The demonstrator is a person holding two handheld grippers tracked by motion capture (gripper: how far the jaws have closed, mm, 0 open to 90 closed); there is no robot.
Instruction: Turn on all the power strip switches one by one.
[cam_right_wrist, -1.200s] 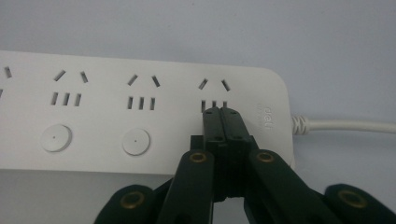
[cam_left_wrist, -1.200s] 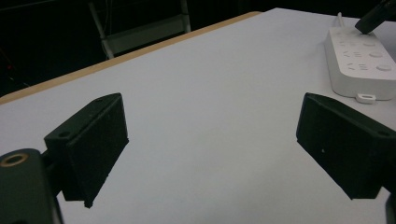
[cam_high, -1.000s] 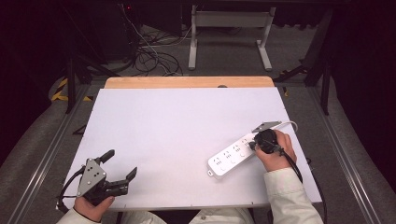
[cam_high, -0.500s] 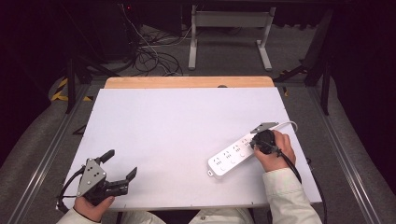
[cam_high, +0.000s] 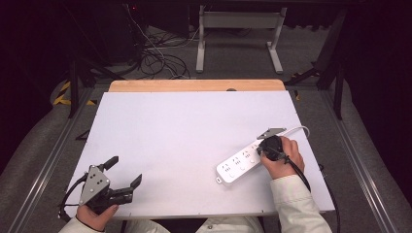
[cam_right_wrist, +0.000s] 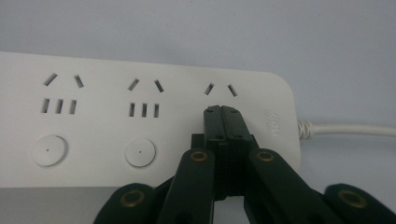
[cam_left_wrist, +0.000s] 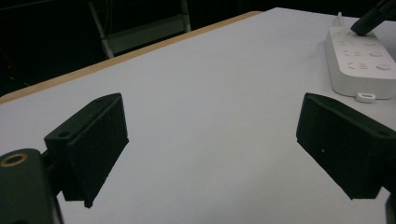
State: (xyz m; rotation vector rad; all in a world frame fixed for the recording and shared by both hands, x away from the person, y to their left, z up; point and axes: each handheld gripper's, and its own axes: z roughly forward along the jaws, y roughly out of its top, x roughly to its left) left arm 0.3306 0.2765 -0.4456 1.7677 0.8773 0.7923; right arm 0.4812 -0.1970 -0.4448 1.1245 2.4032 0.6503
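White power strip (cam_high: 241,164), long and flat with rounded ends, three socket groups and round buttons; lies slantwise at the table's (cam_high: 184,126) right near side, cord trailing off its far end. Right gripper (cam_right_wrist: 222,111) pressed shut, tips down on the end socket group. Left gripper (cam_high: 124,170) wide open, holding nothing, well apart.

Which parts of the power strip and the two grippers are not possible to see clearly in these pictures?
- Third button of the power strip: right gripper view, covered by the closed fingers of the right gripper; pressing contact unclear.
- Strip's cord: same view, cut by the right edge; plug unseen.
- Socket markings: high view, too small.
- Strip's far end: left gripper view, cut by the right edge, beyond the open left gripper.
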